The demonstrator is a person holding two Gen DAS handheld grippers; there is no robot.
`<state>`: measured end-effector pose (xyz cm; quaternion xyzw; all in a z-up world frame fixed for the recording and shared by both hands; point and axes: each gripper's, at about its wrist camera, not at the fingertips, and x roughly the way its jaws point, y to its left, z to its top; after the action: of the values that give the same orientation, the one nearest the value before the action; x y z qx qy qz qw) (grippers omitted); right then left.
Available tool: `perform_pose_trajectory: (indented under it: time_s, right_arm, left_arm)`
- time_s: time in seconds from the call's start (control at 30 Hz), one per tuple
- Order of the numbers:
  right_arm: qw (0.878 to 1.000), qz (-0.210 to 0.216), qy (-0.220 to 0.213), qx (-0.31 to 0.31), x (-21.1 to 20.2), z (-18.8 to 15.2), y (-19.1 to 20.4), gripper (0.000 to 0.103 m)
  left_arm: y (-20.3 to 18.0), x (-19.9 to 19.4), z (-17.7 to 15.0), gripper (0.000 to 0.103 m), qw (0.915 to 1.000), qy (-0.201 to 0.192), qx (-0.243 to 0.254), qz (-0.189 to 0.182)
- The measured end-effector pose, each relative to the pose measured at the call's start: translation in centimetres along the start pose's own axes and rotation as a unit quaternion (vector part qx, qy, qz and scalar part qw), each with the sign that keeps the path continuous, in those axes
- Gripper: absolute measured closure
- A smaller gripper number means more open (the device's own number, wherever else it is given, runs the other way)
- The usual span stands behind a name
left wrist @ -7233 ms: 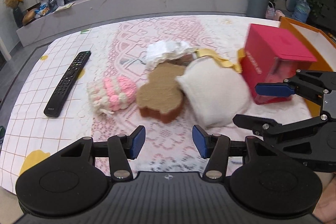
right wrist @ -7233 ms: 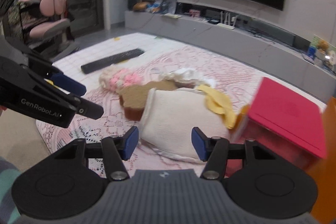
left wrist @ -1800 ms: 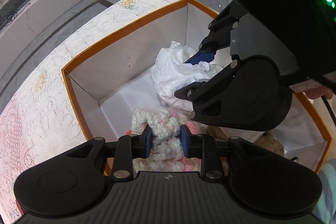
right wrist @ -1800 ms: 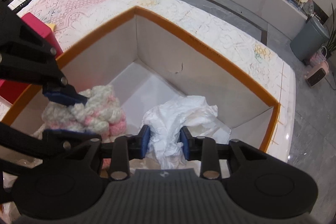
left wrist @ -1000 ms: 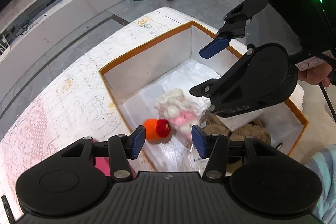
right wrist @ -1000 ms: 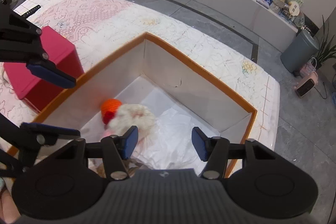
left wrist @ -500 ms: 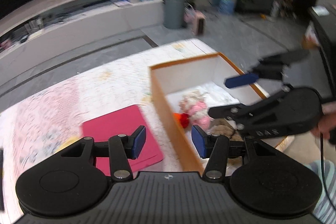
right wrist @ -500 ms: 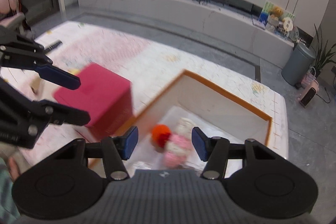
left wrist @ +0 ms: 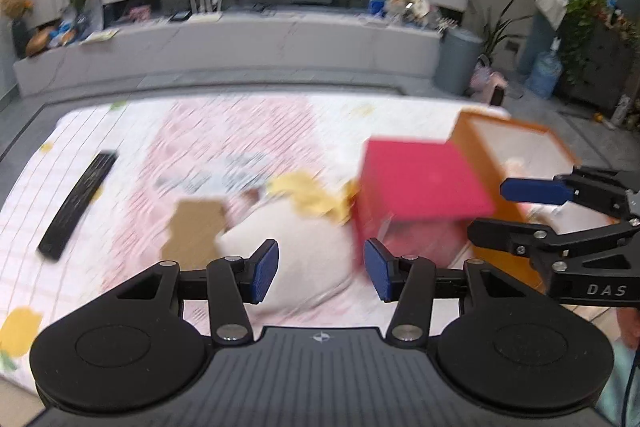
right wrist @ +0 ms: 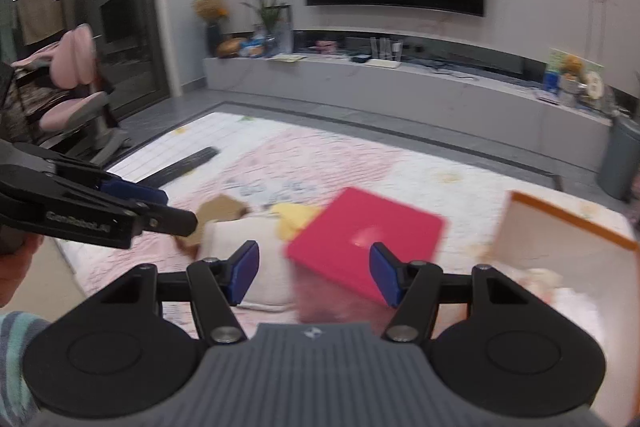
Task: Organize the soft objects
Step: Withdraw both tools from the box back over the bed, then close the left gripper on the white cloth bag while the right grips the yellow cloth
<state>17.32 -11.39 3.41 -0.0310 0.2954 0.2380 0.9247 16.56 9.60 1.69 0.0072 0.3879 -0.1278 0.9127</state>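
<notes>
My left gripper (left wrist: 320, 269) is open and empty above the white pillow (left wrist: 304, 259). A brown toast-shaped cushion (left wrist: 196, 231) lies left of the pillow and a yellow cloth (left wrist: 308, 197) behind it. The orange-rimmed box (left wrist: 516, 147) stands at the right with soft items inside, blurred. My right gripper (right wrist: 314, 273) is open and empty above the red box (right wrist: 364, 235); it also shows in the left wrist view (left wrist: 516, 211). The pillow (right wrist: 260, 255), the cushion (right wrist: 220, 213) and the orange-rimmed box (right wrist: 568, 227) show in the right wrist view. Both views are motion-blurred.
A red box (left wrist: 420, 187) stands between the pillow and the orange-rimmed box. A black remote (left wrist: 78, 199) lies at the left on the checked and lace cloth (left wrist: 200, 147). A TV bench (left wrist: 240, 43) runs along the far wall. A pink chair (right wrist: 76, 87) stands at the left.
Both grippers let go of the knitted item and the white cloth in the orange-rimmed box, opened, and swung back left over the pillow and red box.
</notes>
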Motion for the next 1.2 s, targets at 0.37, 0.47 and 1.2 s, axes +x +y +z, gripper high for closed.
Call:
perform_pose_trajectory:
  time_s: [0.37, 0.47, 1.2]
  right_arm:
    - [0.994, 0.043, 0.059, -0.083, 8.1, 0.5, 5.3, 0.043]
    - [0.99, 0.04, 0.078, -0.109, 10.5, 1.7, 5.5, 0.045]
    - [0.896, 0.087, 0.296, -0.318, 22.7, 7.6, 4.2, 0.055]
  left_arm:
    - [5.5, 0.6, -2.3, 0.044, 0.9989, 0.025, 0.039, -0.007]
    - [6.2, 1.7, -1.9, 0.044, 0.9973, 0.031, 0.063, -0.018]
    - [7.5, 12.9, 2.9, 0.029, 0.9692, 0.152, 0.167, -0.099]
